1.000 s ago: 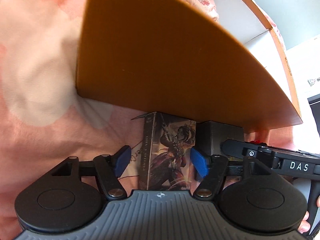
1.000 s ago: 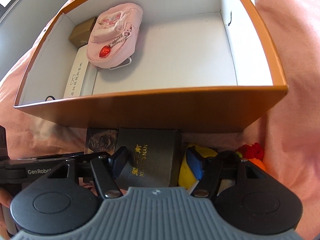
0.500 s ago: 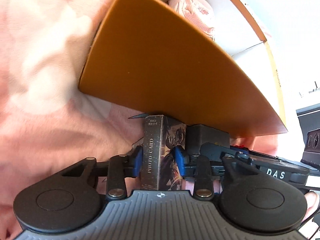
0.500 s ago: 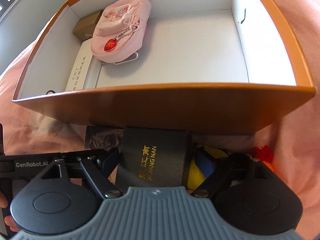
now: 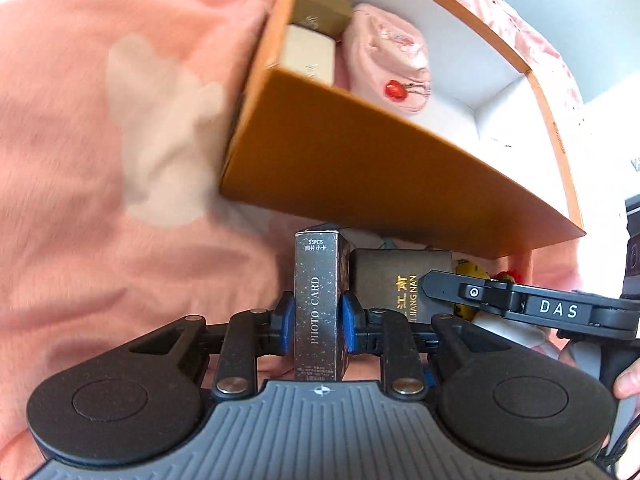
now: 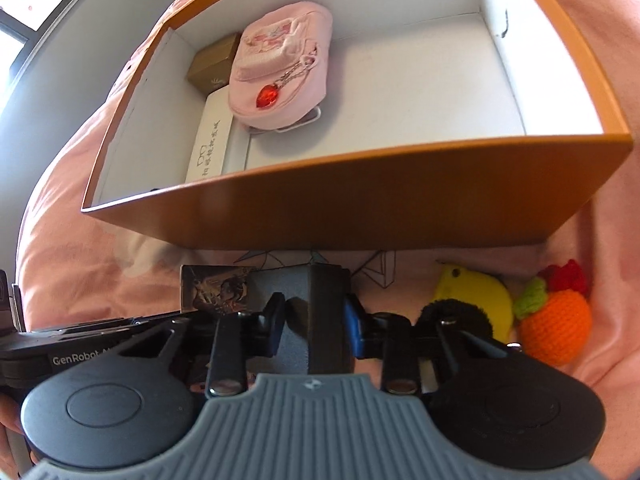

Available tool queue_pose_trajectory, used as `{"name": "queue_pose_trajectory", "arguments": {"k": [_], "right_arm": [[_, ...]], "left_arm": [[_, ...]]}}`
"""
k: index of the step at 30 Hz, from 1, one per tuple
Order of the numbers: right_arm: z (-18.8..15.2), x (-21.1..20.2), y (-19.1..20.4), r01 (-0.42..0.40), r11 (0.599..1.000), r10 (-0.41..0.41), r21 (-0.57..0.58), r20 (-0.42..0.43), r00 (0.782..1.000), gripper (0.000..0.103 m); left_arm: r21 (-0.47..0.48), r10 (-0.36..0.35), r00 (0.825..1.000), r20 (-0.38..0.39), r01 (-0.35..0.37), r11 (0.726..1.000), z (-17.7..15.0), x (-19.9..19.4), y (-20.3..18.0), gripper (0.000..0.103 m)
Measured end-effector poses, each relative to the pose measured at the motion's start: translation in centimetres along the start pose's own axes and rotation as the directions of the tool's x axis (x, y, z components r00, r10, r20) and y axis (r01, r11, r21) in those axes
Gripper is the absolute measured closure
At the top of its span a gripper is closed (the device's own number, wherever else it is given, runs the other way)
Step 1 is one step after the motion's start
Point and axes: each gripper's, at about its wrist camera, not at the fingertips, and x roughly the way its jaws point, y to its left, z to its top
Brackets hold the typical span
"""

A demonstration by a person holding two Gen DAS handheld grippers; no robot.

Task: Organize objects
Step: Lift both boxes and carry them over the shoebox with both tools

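Two grips: each hand has one small box between its pads, and both boxes sit just below the near wall of the orange box (image 6: pixel 360 216) in the frame.
Left gripper (image 5: pixel 316 320): jaws closing, blue pads pressed on the two narrow sides of the photo card box (image 5: pixel 316 300).
Photo card box, place: centre of the left wrist view, standing on end over the pink blanket (image 5: pixel 100 160), apart from the orange wall above it.
Photo card box, long axis: runs up the frame, straight along the fingers, with its top end toward the orange box.
Right gripper (image 6: pixel 314 320): jaws closing on the black box (image 6: pixel 316 312), which is clamped between the pads.
Black box, place: lower centre of the right wrist view; one corner edge faces the camera, so it looks turned in the grip.
Key relation: the open storage space lies above and beyond both held boxes, so each must go up over the near wall, I judge.
Nearer hand: cannot tell; both look equally close.
Free floor: right part of the orange box; the pink pouch (image 6: pixel 284 68) fills the upper left.
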Motion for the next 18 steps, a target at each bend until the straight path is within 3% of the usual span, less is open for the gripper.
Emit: {"name": "queue_pose_trajectory", "arguments": {"k": [6, 15, 18], "right_arm": [[0.1, 1.4, -0.2, 0.020, 1.000, -0.020, 0.024, -0.028, 0.999, 0.058], [0.7, 3.8, 0.1, 0.044, 0.999, -0.042, 0.022, -0.102, 0.994, 0.029], [0.6, 4.0, 0.7, 0.051, 0.999, -0.051, -0.005, -0.105, 0.993, 0.030]], "left_arm": [[-0.042, -0.020, 1.000, -0.005, 0.019, 0.999, 0.4, 0.6, 1.3, 0.076], [-0.054, -0.025, 1.000, -0.012, 0.024, 0.998, 0.7, 1.2, 1.7, 0.075], [-0.055, -0.027, 1.000, -0.011, 0.026, 0.998, 0.9, 1.6, 1.4, 0.075]]}}
